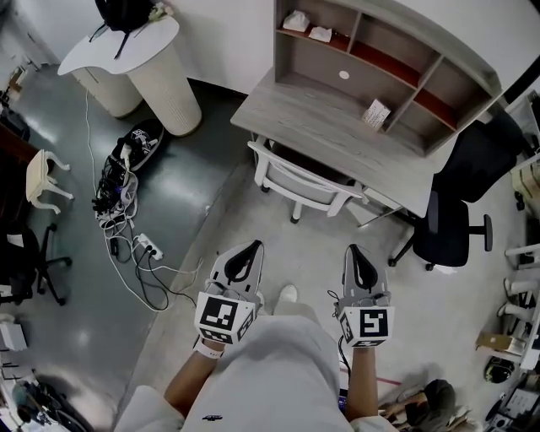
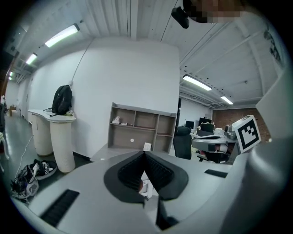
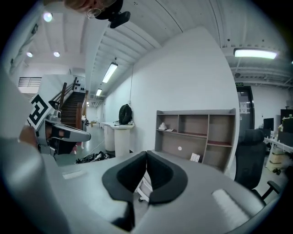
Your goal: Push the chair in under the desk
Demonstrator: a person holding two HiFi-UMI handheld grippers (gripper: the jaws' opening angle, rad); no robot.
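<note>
Looking steeply down on a grey wooden surface [image 1: 337,126], shelf hutch [image 1: 380,51] along its back. Tucked in at the near edge is the white chair [image 1: 302,184], seat mostly hidden beneath, backrest and arms poking out over the pale floor. Hard to say from up here whether touching the edge or just shy of it.

Well back from the chair, held side by side in front of the person's body: left tongs [image 1: 243,256], pressed together, pinching nothing. Right tongs [image 1: 361,263] likewise pressed together and empty. Aimed toward the surface, tipped a little below level, apart from each other and clear of the chair.

Peering along the left tongs: black pads [image 2: 158,171] meeting at the tip, a sliver of white chair showing in the gap below, hutch straight ahead. Peering along the right tongs, same story: pads closed tip to tip, a bit of chair frame under them, hutch beyond.

Round the edges now. On the surface, by the hutch, a small white card [image 1: 376,112] standing up. Just right of the surface, near its corner, a black office chair [image 1: 451,228]. Up at the left, a white rounded counter [image 1: 126,51] with a black backpack [image 1: 125,13] on top. On the dark floor below it, a tangle of cables [image 1: 126,211] and, further left, a cream stool [image 1: 42,179].
</note>
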